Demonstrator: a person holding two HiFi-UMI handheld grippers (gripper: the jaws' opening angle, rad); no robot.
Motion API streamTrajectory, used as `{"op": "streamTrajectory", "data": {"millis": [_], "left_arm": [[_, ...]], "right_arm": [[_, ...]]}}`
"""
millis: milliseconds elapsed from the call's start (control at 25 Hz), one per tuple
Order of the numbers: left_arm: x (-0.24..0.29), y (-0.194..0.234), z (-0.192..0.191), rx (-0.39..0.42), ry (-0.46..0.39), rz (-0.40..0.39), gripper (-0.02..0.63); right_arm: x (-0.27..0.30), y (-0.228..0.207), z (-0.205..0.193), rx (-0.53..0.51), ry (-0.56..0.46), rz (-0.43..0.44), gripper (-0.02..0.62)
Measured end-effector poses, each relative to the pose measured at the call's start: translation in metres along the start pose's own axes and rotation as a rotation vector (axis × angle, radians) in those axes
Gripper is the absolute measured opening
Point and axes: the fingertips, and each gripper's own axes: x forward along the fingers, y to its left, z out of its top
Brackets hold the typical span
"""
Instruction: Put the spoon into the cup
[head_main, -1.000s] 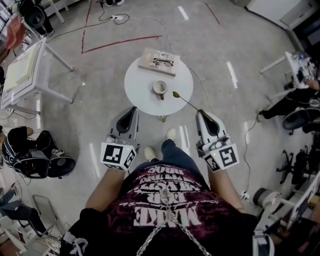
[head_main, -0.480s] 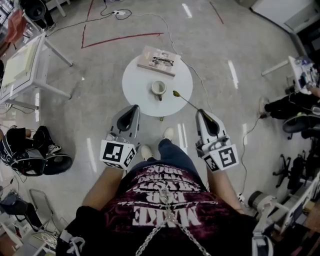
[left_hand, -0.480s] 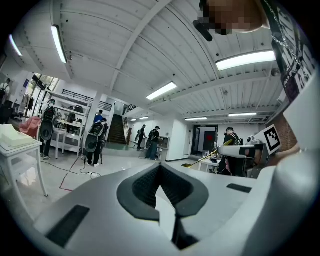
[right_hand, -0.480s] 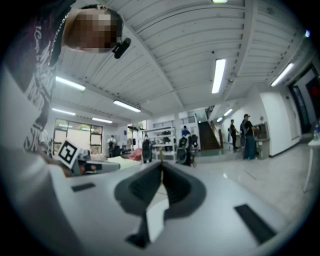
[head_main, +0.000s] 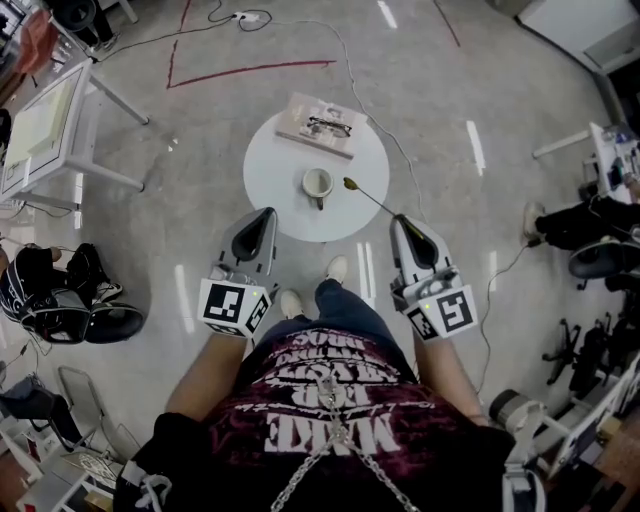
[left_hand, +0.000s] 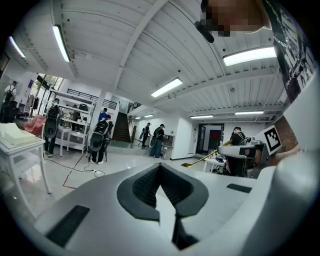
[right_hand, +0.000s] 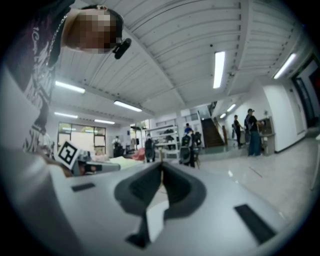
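"What has changed in the last second?"

"Not much. Both hands have come forward a touch, so the left gripper (head_main: 268, 216) and the right gripper (head_main: 398, 219) are a little nearer the round white tabletop (head_main: 275, 188) than they were. The spoon (head_main: 372, 200) has travelled with the right one. Its bowl used to hang slightly nearer the person than the cup (head_main: 318, 183). Now it is level with the cup's middle, just to the right of it and still apart from the rim."

"So it isn't in?"

"No. The bowl is above the tabletop beside the cup, and the thin gold handle slants back to the right gripper."

"And the jaws?"

"The right jaws are clamped on the end of the spoon's handle, which shows as a thin line in the slit between them in the right gripper view. The left jaws are pressed together with nothing in them."

"Count it up for me."

"One cup, upright near the middle of the tabletop, with its handle turned toward the person. One spoon. One book (head_main: 308, 118) at the far edge, with one pair of glasses (head_main: 330, 126) lying on it. Two grippers, one in each hand. One round tabletop carrying the cup and the book."
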Motion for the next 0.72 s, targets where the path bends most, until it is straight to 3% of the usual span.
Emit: {"op": "streamTrajectory", "data": {"millis": [720], "left_arm": [[0.075,-0.001,0.040,0.047,-0.041,0.074,0.026]], "right_arm": [[0.040,-0.075,0.039,-0.013,-0.066,0.077,0.035]]}}
